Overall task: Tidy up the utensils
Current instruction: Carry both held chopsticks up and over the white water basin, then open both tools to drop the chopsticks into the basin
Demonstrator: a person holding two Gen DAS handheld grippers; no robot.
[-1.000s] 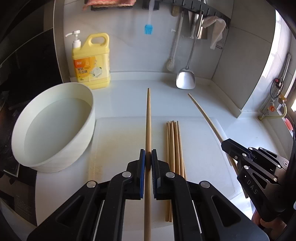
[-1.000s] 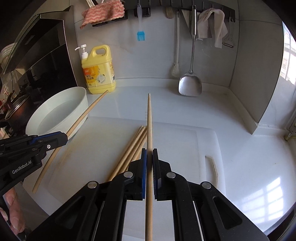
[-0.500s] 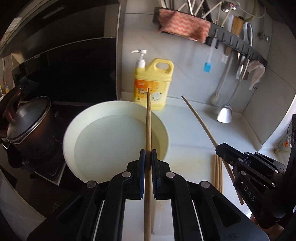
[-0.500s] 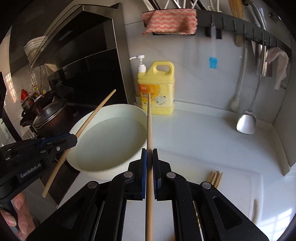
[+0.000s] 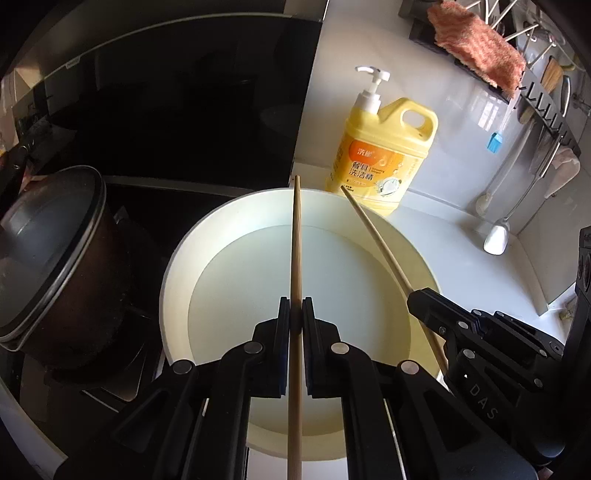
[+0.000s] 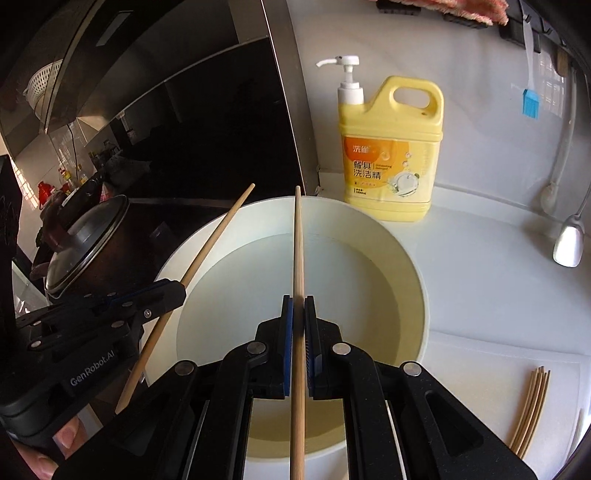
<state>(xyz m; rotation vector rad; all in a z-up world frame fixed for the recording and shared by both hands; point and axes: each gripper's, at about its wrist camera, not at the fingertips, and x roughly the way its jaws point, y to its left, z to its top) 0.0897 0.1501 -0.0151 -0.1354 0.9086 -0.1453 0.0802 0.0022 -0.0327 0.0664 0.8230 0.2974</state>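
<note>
My left gripper (image 5: pixel 295 314) is shut on a wooden chopstick (image 5: pixel 295 243) that points forward over a white basin (image 5: pixel 173 280) of water. My right gripper (image 6: pixel 298 314) is shut on a second chopstick (image 6: pixel 298 243), also held above the basin (image 6: pixel 413 273). Each wrist view shows the other gripper: the right gripper (image 5: pixel 417 299) with its chopstick (image 5: pixel 376 232) at the right, the left gripper (image 6: pixel 177 290) with its chopstick (image 6: pixel 214 232) at the left. Several more chopsticks (image 6: pixel 530 406) lie on the white cutting board (image 6: pixel 498 369) at the lower right.
A yellow dish-soap bottle (image 5: pixel 384 155) stands behind the basin by the wall. A lidded dark pot (image 5: pixel 48 258) sits on the stove to the left. A spatula (image 6: pixel 569 243), a blue brush (image 6: pixel 530 101) and a pink cloth (image 5: pixel 476 33) hang on the wall rail.
Both grippers have swung left from over the cutting board to above the basin, each still gripping its chopstick. The pile of chopsticks has slid out to the right edge of view.
</note>
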